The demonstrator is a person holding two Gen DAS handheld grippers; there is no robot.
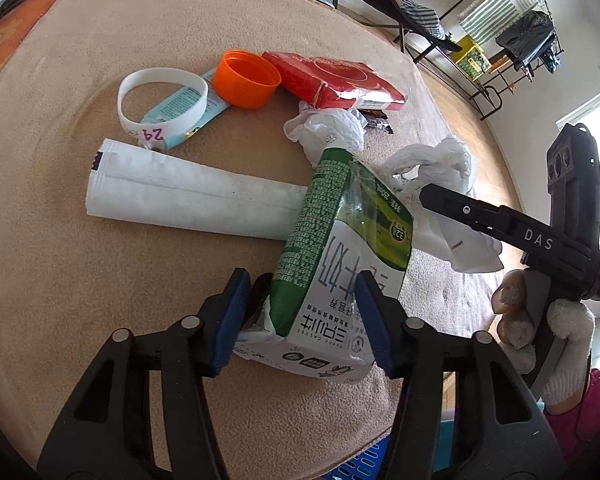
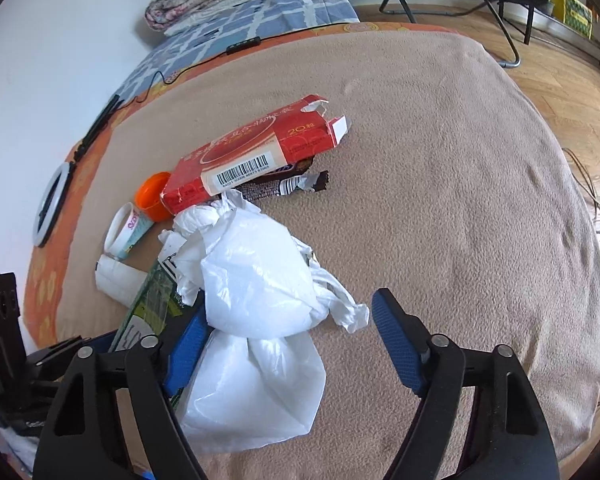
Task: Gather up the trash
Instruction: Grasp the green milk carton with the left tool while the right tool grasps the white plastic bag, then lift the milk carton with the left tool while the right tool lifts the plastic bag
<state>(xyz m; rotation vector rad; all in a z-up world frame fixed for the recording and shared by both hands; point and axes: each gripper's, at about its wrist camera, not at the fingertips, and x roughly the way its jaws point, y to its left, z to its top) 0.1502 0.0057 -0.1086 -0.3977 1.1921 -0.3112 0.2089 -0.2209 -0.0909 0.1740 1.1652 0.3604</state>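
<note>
A green and white milk carton (image 1: pixel 340 248) lies on the beige blanket (image 1: pixel 80 300), and my left gripper (image 1: pixel 304 320) is shut on its near end, with a blue pad against each side. In the right wrist view a knotted white plastic bag (image 2: pixel 256 288) sits between the fingers of my right gripper (image 2: pixel 292 344). That gripper is open: the left pad touches the bag and the right pad (image 2: pixel 396 344) stands apart from it. The carton's edge (image 2: pixel 152 300) shows just left of the bag.
More trash lies beyond: a white paper roll (image 1: pixel 188 196), a white ring (image 1: pixel 162 100), an orange cap (image 1: pixel 246 80), a red box (image 2: pixel 256 160), a dark candy wrapper (image 2: pixel 284 186) and crumpled white plastic (image 1: pixel 328 128). A gloved hand (image 1: pixel 560 344) holds the right gripper. A blue basket (image 1: pixel 364 460) is below the blanket's edge.
</note>
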